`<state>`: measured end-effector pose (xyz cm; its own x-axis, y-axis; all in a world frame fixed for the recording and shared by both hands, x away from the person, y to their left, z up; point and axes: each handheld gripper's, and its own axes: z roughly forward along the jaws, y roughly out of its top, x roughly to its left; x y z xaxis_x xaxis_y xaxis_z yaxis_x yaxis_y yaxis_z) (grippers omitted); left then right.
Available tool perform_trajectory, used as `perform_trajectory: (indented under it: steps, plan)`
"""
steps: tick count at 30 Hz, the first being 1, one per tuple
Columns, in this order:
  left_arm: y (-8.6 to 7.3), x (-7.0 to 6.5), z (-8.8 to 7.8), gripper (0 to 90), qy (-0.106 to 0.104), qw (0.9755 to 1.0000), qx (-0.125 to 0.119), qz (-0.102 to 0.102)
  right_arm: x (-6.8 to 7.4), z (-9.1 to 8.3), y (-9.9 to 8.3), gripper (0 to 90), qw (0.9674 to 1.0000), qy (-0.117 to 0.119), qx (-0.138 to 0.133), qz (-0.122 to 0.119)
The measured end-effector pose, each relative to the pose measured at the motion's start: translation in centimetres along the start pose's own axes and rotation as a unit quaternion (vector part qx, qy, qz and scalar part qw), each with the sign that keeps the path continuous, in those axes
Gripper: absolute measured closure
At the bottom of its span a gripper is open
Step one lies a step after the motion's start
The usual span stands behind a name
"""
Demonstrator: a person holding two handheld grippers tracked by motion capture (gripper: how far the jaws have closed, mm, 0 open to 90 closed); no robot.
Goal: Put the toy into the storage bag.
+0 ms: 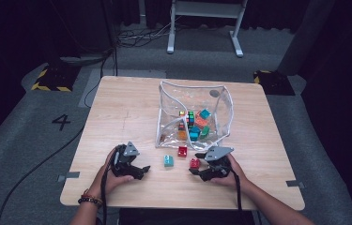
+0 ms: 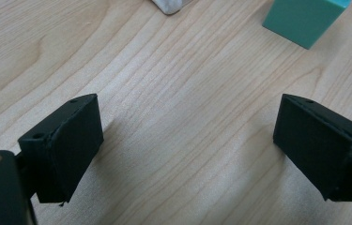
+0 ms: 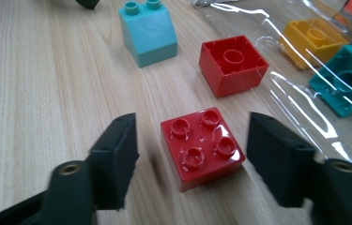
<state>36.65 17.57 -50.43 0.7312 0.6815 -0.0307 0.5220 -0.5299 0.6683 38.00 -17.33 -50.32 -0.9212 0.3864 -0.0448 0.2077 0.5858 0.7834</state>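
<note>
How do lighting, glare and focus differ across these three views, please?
High view: bright table, dark surroundings, soft overall. Right gripper view: white glare streaks on the clear bag; red brick sharp, right tongs blurred. Left gripper view: even light, soft shadows beside the left tongs.

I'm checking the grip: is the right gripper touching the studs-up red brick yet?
Apart. The right gripper view shows the right gripper open around the red brick, with bare table visible between each pad and the brick's sides.

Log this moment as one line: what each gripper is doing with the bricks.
right gripper: open, jaws either side of red brick, not pressing | left gripper: open over bare table | clear bag: holds more bricks
</note>
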Motion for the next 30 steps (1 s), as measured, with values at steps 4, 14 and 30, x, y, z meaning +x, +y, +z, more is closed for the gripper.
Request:
perform_trajectory:
  steps: [4,14,30]
  plan:
    - [0.0,0.0,0.0,8.9,0.0,1.0,0.0,0.0,0.2,0.0,-0.1,52.6,0.9999,0.01,0.007,-0.01]
    - [0.0,0.0,0.0,8.9,0.001,1.0,-0.001,0.0,0.2,-1.4,-0.9,59.3,0.9995,0.029,0.011,-0.001]
    - [0.0,0.0,0.0,8.9,0.0,1.0,0.0,0.0,-2.6,-9.9,-2.3,59.3,0.9989,-0.023,-0.034,0.024]
